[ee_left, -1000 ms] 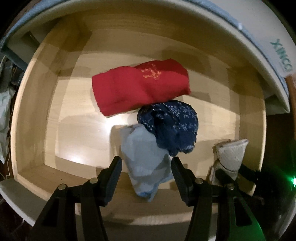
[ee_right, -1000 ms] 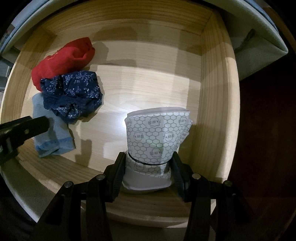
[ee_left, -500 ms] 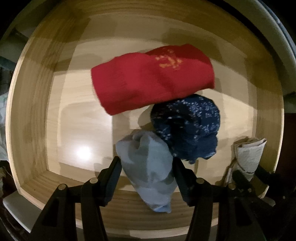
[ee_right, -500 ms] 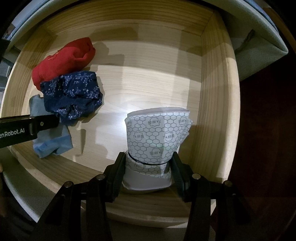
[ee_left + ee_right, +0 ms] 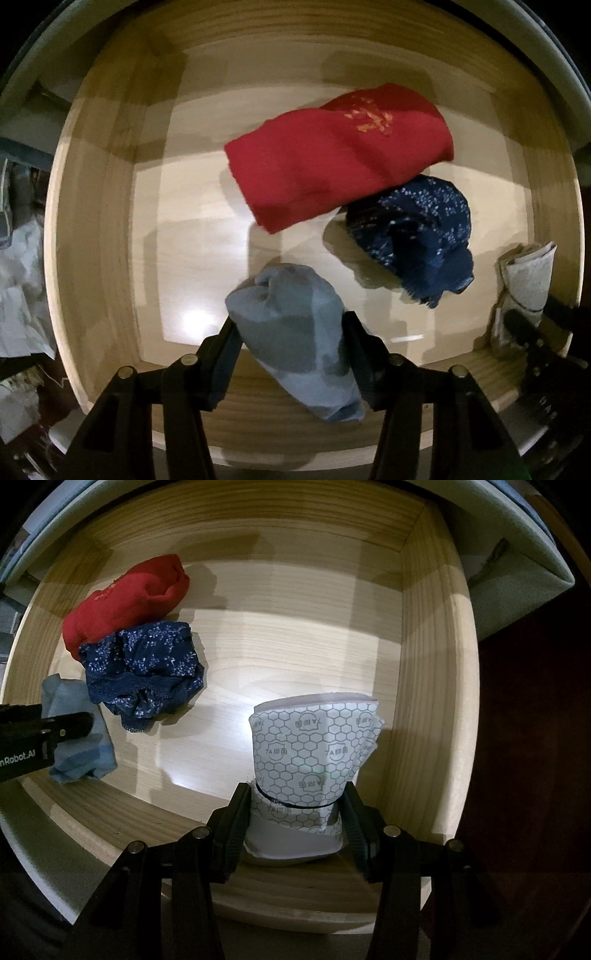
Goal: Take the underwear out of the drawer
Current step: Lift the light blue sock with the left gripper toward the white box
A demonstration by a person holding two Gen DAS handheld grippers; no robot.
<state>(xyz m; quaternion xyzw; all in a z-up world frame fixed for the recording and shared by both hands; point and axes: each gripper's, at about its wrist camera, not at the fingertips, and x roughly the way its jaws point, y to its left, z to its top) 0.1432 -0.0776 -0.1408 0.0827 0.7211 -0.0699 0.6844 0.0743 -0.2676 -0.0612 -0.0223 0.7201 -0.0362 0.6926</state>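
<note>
Lifted since a second ago, the left gripper point(image 5: 291, 332) now pinches the light blue underwear point(image 5: 295, 332) clear of the drawer point(image 5: 92, 221) floor. Across it the right gripper point(image 5: 293, 812) stays clamped on the hexagon-print underwear point(image 5: 314, 753), while the red underwear point(image 5: 332, 155) and navy underwear point(image 5: 417, 236) lie waiting

Red roll point(image 5: 332, 158) — navy bundle point(image 5: 417, 232) (white-speckled) — pale-blue underwear point(image 5: 295, 325).

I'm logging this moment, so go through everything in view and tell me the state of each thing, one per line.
Drawer: open.
Light blue underwear: bunched, pinched by the left gripper.
White hexagon-print underwear: folded, clamped by the right gripper.
Red underwear: folded, on the drawer floor.
Navy floral underwear: crumpled, against the red one.
</note>
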